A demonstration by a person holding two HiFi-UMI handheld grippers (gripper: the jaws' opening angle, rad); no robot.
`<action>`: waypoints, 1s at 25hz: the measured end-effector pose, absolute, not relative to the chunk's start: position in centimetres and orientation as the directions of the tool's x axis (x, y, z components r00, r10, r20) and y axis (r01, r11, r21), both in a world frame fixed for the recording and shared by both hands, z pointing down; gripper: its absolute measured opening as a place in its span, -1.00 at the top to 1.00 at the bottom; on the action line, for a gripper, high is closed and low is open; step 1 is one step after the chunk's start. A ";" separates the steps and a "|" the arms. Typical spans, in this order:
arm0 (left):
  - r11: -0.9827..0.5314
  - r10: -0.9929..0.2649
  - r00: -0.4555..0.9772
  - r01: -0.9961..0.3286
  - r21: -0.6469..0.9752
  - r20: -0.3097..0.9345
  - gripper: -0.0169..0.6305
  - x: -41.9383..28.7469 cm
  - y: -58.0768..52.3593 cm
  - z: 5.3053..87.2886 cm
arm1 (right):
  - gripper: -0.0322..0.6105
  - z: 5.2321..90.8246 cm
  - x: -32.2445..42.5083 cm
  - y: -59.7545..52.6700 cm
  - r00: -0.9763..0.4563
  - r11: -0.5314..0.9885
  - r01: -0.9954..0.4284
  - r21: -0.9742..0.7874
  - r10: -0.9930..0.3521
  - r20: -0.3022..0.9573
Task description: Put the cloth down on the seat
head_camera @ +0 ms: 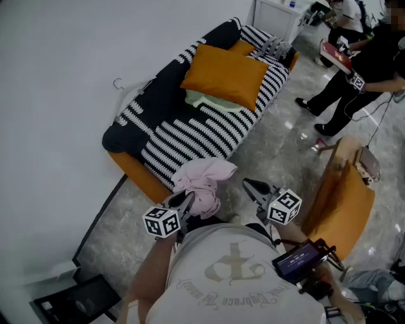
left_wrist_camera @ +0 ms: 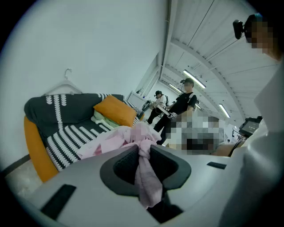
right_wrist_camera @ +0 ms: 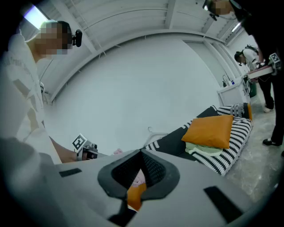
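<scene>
A crumpled pink cloth (head_camera: 204,177) hangs from my left gripper (head_camera: 188,199), just short of the near end of the sofa. In the left gripper view the jaws are shut on a twisted fold of the pink cloth (left_wrist_camera: 116,139), and a tail of it droops between the pads of the left gripper (left_wrist_camera: 144,148). The sofa seat (head_camera: 190,136) has a black-and-white striped cover over an orange base. My right gripper (head_camera: 249,185) is beside the cloth to its right, not touching it. In its own view the right gripper (right_wrist_camera: 141,153) has its tips together with nothing in them.
On the seat lie an orange pillow (head_camera: 224,73) and a pale green cloth (head_camera: 209,101). A hanger (head_camera: 120,85) rests on the sofa back. An orange chair (head_camera: 342,202) stands to my right. People (head_camera: 361,69) stand at the far right, by a white cabinet (head_camera: 278,12).
</scene>
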State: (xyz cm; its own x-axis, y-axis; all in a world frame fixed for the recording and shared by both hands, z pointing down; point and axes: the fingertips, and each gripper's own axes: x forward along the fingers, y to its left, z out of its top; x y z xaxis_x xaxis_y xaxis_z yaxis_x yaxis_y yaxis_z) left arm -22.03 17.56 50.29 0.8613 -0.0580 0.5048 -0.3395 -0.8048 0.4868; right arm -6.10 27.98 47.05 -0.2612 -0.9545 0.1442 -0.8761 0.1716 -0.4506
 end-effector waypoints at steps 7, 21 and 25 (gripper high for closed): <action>-0.756 -0.060 0.846 -0.385 0.529 0.529 0.68 -25.8 25.1 51.8 | 0.85 47.8 -8.6 33.8 -0.271 0.164 -0.849 -0.502 -0.951 0.147; -0.773 -0.077 0.859 -0.372 0.513 0.506 0.68 -27.7 27.8 50.8 | 0.85 48.1 -10.5 36.8 -0.261 0.151 -0.879 -0.452 -0.946 0.193; -0.778 -0.111 0.866 -0.381 0.500 0.488 0.68 -26.8 25.9 50.0 | 0.85 47.4 -9.4 35.0 -0.267 0.171 -0.885 -0.434 -0.949 0.171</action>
State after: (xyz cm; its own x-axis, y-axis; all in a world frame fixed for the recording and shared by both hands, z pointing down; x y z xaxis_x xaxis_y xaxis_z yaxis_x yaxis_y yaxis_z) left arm -26.81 25.90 50.03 0.8659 -0.1108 0.4878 -0.3811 -0.7778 0.4998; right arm -9.37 35.00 47.45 -0.2667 -0.9486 0.1707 -0.8846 0.1706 -0.4339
